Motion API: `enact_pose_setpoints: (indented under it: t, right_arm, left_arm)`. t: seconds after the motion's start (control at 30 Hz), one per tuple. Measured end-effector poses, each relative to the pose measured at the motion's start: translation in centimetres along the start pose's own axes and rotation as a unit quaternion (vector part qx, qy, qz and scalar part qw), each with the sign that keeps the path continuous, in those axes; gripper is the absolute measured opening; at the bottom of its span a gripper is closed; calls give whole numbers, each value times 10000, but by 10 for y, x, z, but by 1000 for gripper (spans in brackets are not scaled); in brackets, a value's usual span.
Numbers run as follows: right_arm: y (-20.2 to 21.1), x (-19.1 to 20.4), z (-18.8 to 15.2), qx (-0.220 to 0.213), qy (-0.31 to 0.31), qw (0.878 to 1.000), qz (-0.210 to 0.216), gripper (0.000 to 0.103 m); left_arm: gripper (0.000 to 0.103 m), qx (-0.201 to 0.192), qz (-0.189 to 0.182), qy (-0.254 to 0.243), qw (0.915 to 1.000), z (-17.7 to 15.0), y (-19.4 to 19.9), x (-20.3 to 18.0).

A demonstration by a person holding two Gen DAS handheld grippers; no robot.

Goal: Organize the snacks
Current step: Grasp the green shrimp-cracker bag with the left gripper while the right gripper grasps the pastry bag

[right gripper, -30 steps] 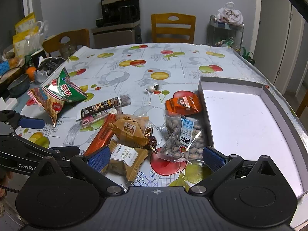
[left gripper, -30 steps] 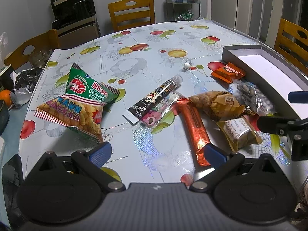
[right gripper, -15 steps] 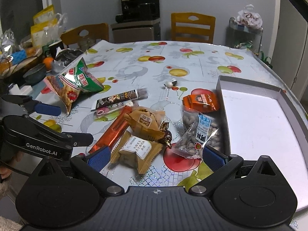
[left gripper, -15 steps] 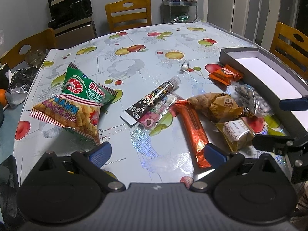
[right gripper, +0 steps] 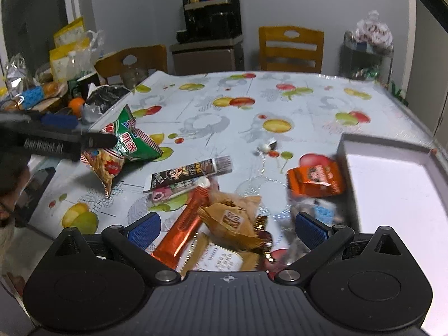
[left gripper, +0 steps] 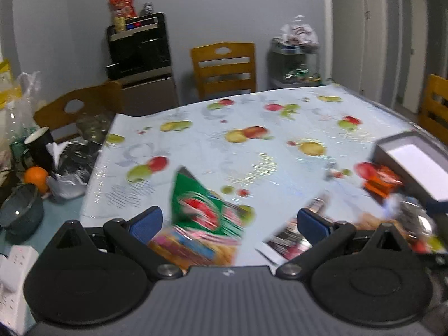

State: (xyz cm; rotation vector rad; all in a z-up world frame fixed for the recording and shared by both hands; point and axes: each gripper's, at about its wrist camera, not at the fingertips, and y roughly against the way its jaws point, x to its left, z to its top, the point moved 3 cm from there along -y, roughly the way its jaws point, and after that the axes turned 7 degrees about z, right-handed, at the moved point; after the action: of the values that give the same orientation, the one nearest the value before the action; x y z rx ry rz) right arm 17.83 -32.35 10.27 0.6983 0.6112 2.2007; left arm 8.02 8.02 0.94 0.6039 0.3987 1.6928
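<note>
Snacks crowd the tabletop [right gripper: 308,117]: the prawn cracker bag [left gripper: 201,218] lies between the left gripper [left gripper: 228,221] jaws (blurred). Both grippers' jaws gape wide, empty; the orange bar [right gripper: 182,229] and pastry packets [right gripper: 232,221] lie between the right gripper [right gripper: 226,225] jaws.

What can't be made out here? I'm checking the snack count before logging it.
- Left wrist view: motion blur smears the green snack bag; its print is unreadable.
- Right wrist view: the clear packet beside the grey box is blurred, contents unclear.
- Right wrist view: the bottom pastry packet is partly hidden by the right tongs.
- The box's right end is cut off by the frame edge.
</note>
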Motion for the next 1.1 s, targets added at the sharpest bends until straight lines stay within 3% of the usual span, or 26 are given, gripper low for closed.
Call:
enact_pose_setpoints:
  t: [0.1, 0.37, 0.63, 0.8, 0.9, 1.0, 1.03, 1.1]
  right_arm:
    - [-10, 2, 2, 37, -15, 10000, 0, 103]
    - [-29, 1, 7, -55, 132, 9997, -198, 100]
    - [-50, -3, 0, 205, 223, 9994, -139, 76]
    - [-49, -6, -5, 131, 208, 9997, -89, 72]
    - [-48, -7, -5, 60, 198, 9998, -31, 57]
    - [-46, -8, -6, -12, 230, 9997, -28, 52]
    - [-45, -8, -6, -24, 224, 9997, -11, 49]
    - [-45, -9, -6, -55, 191, 9998, 34, 46]
  left_arm:
    - [103, 117, 90, -18, 9999, 6, -23, 10]
    - [103, 633, -121, 2, 9979, -9, -75, 12]
    - [103, 824, -168, 59, 9964, -24, -93, 11]
    - [103, 1009, -411, 221, 9938, -36, -100, 11]
    - [95, 1088, -390, 250, 9930, -43, -103, 9]
    - [87, 1025, -458, 369, 9930, -46, -99, 10]
    - [79, 1001, -449, 397, 9932, -46, -97, 11]
    - [76, 992, -440, 461, 9930, -46, -94, 12]
